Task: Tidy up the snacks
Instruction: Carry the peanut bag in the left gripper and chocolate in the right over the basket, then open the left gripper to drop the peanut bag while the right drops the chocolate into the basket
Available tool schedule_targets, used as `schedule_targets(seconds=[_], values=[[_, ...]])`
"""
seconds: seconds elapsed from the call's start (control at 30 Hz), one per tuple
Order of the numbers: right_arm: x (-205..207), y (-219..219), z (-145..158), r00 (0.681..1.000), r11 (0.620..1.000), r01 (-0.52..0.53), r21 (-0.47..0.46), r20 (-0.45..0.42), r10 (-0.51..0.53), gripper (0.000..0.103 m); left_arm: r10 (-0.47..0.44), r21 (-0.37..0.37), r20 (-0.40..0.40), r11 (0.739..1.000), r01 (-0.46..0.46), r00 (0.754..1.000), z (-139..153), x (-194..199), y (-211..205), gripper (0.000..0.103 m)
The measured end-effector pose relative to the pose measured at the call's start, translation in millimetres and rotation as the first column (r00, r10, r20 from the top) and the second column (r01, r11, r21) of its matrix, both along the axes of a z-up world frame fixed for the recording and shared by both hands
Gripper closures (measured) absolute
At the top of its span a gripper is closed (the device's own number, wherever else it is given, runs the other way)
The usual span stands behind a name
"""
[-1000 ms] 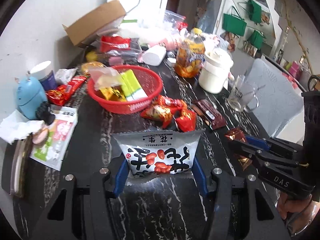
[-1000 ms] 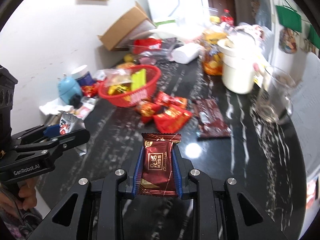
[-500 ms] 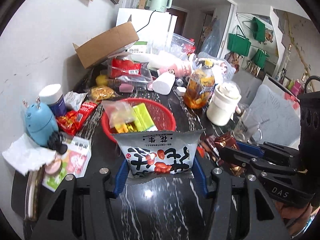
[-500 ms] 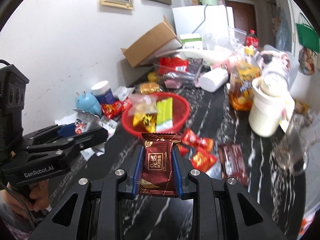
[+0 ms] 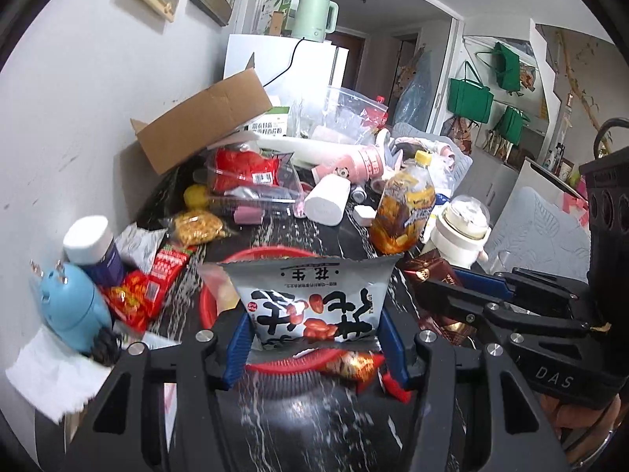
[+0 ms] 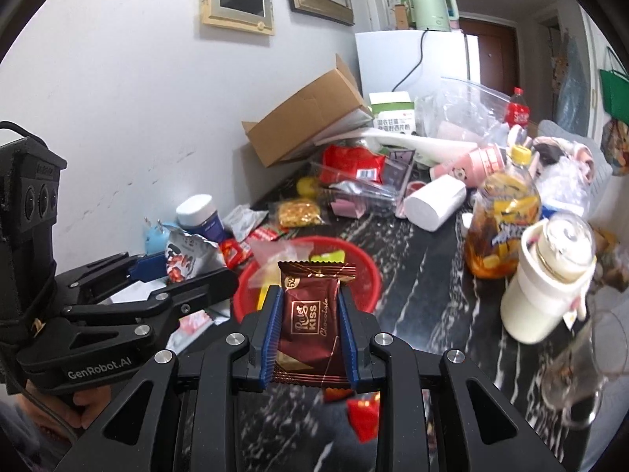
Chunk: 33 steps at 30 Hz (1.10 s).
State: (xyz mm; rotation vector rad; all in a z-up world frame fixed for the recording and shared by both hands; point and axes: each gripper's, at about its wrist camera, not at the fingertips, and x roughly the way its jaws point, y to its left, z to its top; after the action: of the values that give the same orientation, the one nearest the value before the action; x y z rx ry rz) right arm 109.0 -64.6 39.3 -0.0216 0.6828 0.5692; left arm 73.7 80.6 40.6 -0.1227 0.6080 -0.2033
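My left gripper is shut on a white peanut snack bag and holds it above the near rim of the red basket. My right gripper is shut on a dark red chocolate packet just in front of the same red basket, which holds a yellow-green packet and a clear bag. Each gripper shows in the other's view: the right one with the chocolate, the left one with the peanut bag. Small red snack packets lie on the table below.
Black marble table. White lidded jar, glass mug and juice bottle on the right. Blue figurine, white-capped jar and red packets on the left. Cardboard box and clutter at the back.
Both grippers have risen and moved forward toward the red basket, each still holding its snack. The loose red packets now lie below and behind the fingertips.
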Motion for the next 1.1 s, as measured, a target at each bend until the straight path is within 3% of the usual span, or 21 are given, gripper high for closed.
schedule_targets(seconds=[0.3,0.63,0.73,1.1], values=[[42.0,10.9,1.6,1.000,1.000,-0.022,0.014,0.006,0.022,0.076,0.009,0.022,0.027,1.000,-0.010,1.000,5.3,39.2,4.6,0.048],[101.0,22.9,-15.3,0.999,0.999,-0.030,0.038,-0.019,0.031,0.076,0.063,0.040,-0.006,0.997,-0.062,0.998,-9.2,92.5,16.4,0.048],[113.2,27.7,-21.9,0.999,0.999,-0.028,0.024,-0.028,0.028,0.076,0.083,0.022,-0.031,0.996,-0.082,0.996,-18.1,103.6,21.2,0.048],[128.8,39.2,-65.2,0.991,0.998,-0.024,-0.053,-0.133,0.017,0.076,0.134,0.132,-0.166,0.985,-0.113,0.977,-59.9,124.2,17.4,0.048]])
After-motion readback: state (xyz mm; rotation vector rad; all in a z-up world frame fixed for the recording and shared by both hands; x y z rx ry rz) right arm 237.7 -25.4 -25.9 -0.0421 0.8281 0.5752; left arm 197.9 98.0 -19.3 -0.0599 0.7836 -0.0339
